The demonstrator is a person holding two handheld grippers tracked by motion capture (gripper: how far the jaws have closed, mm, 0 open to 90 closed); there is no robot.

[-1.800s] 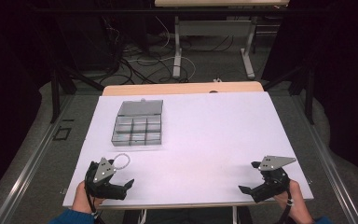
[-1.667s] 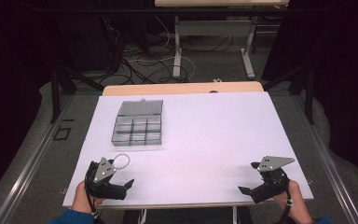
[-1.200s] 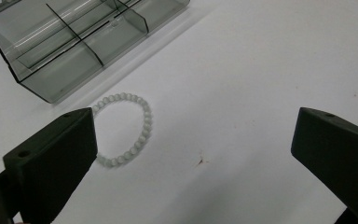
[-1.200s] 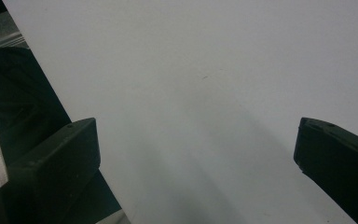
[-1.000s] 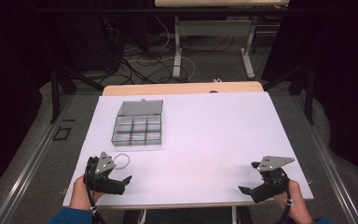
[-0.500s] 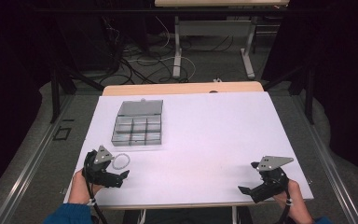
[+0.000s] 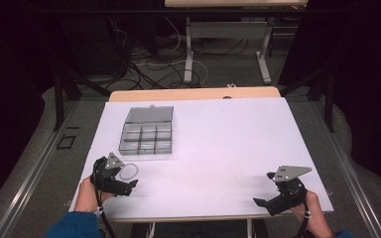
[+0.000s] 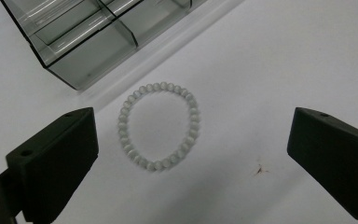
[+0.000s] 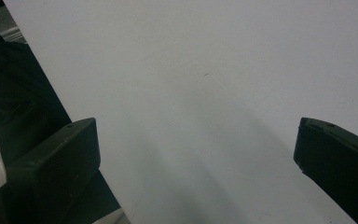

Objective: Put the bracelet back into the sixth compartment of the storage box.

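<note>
Here the bead bracelet (image 8: 158,125) lies flat between wide left tongs (image 8: 191,154).

Setting: a laboratory or recording workspace. Indicators: a white-covered surface (image 7: 228,144) on a grey floor (image 7: 44,163), dark curtains (image 7: 10,74) enclosing both sides, loose cables (image 7: 144,64) bundled on the floor behind, and a second height-adjustable desk frame (image 7: 228,34) at the back.

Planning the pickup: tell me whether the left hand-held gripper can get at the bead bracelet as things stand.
Probably yes: the left hand-held gripper is open above the bead bracelet, nothing between; the compartment box sits just beyond.
</note>
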